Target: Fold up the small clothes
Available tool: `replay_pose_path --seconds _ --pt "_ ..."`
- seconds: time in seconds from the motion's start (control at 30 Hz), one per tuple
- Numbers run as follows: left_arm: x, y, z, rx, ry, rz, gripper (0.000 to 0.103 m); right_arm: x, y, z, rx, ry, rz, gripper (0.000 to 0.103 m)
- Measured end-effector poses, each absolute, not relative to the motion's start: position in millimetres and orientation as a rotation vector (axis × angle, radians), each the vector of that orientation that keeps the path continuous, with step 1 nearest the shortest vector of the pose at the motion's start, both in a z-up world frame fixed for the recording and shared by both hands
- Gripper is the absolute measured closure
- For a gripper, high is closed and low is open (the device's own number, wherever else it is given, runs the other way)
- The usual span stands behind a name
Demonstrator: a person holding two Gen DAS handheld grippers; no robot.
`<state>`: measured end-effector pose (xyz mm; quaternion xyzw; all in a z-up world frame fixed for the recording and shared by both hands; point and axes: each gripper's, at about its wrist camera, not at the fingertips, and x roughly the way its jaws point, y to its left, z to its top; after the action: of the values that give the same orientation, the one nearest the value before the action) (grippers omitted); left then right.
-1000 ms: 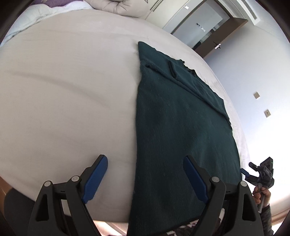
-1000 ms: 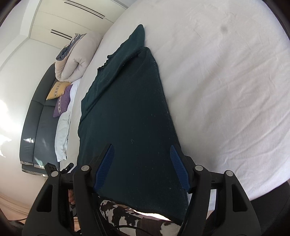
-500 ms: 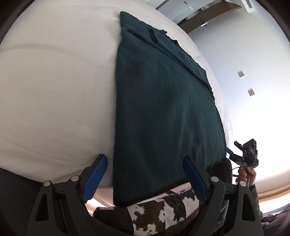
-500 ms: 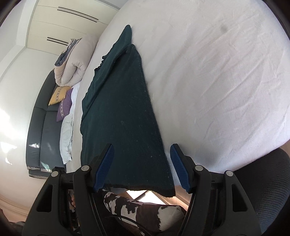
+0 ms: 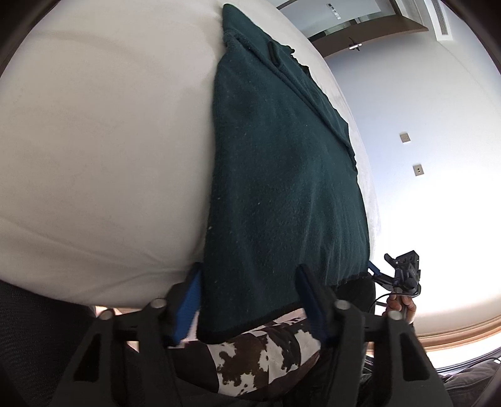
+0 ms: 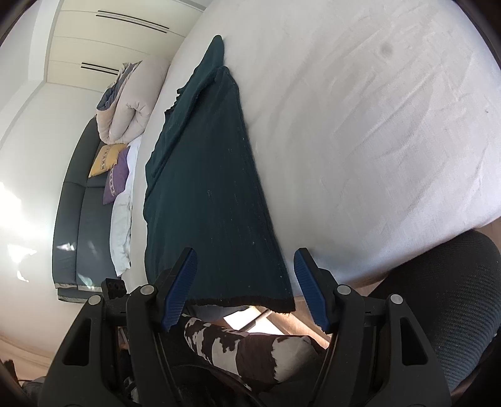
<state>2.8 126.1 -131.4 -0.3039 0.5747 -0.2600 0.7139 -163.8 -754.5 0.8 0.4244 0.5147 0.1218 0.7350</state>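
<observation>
A dark green knitted garment lies lengthwise on the white bed, and its near hem hangs over the bed's edge. My left gripper is at the hem's left corner, jaws closing with the cloth between them; the pads do not clamp it. In the right wrist view the same garment runs away from me. My right gripper stands open around the hem's right corner, with the corner between the pads and untouched. A hand holds the right gripper at the far corner in the left wrist view.
The person's cow-patterned legs are just below the hem. A black mesh chair stands at the right. A rolled duvet and a dark sofa with pillows lie beyond the bed's left side. A door is far behind.
The left gripper tilted down toward the bed's edge and its jaws narrowed around the hem's left corner. The right gripper drew back along the garment to the hem, still equally wide.
</observation>
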Motion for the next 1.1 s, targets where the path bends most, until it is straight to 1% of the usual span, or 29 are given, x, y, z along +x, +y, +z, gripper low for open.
replay_pose_path --seconds 0.07,0.27,0.37,0.47,0.53,0.6,0.63,0.8,0.83,0.87,0.9,0.97,1.0,1.03,1.1 --pt "2 125 -136 -0.697 1.287 -0.587 0.057 -163 -755 0 0.931 1.139 0.27 0.04" --pt "2 119 -138 -0.703 1.29 -0.593 0.057 -164 -756 -4 0.934 1.156 0.269 0.04" --pt "2 118 -138 -0.715 1.28 -0.577 0.063 -166 -759 -4 0.938 1.159 0.266 0.04" --pt "2 116 -137 -0.708 1.277 -0.577 0.063 -165 -759 -3 0.92 1.18 0.256 0.04" --pt "2 115 -137 -0.699 1.274 -0.577 0.072 -162 -756 -5 0.897 1.214 0.251 0.04" --pt "2 114 -138 -0.697 1.276 -0.574 0.089 -157 -751 -7 0.878 1.244 0.249 0.04" --pt "2 115 -138 -0.697 1.275 -0.57 0.091 -154 -748 -8 0.868 1.262 0.254 0.04" --pt "2 118 -138 -0.693 1.269 -0.555 0.094 -145 -737 -15 0.829 1.31 0.276 0.041" --pt "2 118 -138 -0.692 1.266 -0.554 0.094 -144 -737 -15 0.825 1.309 0.279 0.05" --pt "2 117 -137 -0.69 1.262 -0.55 0.095 -144 -735 -16 0.822 1.311 0.285 0.057" --pt "1 119 -137 -0.69 1.26 -0.547 0.095 -145 -735 -17 0.821 1.314 0.294 0.071" --pt "0 121 -136 -0.696 1.251 -0.542 0.095 -147 -733 -19 0.811 1.316 0.296 0.077" --pt "-1 122 -134 -0.698 1.246 -0.539 0.095 -147 -732 -19 0.811 1.311 0.3 0.087" --pt "0 122 -132 -0.702 1.239 -0.537 0.096 -148 -732 -18 0.81 1.302 0.305 0.092" --pt "-1 124 -126 -0.72 1.216 -0.539 0.096 -148 -731 -15 0.822 1.281 0.319 0.094"
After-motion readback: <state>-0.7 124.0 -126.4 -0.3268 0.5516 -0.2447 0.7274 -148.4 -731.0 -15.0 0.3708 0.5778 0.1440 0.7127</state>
